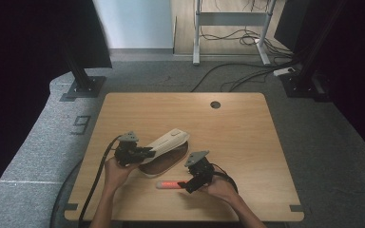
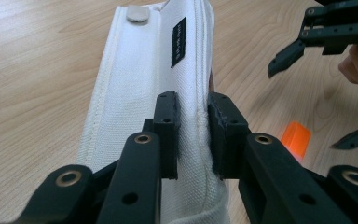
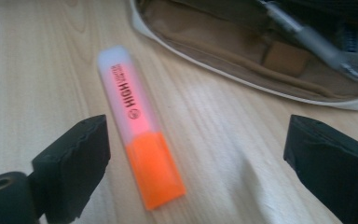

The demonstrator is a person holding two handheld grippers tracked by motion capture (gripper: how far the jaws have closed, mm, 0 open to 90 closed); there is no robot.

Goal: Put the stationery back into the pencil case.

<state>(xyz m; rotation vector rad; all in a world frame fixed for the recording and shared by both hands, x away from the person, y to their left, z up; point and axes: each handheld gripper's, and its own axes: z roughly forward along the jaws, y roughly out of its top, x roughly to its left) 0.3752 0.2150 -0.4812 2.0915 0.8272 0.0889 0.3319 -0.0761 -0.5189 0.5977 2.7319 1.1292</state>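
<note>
Pinching white pencil case [image 2: 135, 93] flap in left gripper [image 2: 193, 135]; right gripper [image 3: 196, 154] spread wide over highlighter [image 3: 137, 149], case at two o'clock.

We see the wooden table [image 1: 247, 142] under both tongs, its round hole [image 1: 215, 104] far beyond them, cables [image 1: 237, 76] on the grey carpet [image 1: 161, 76] farther still.
</note>
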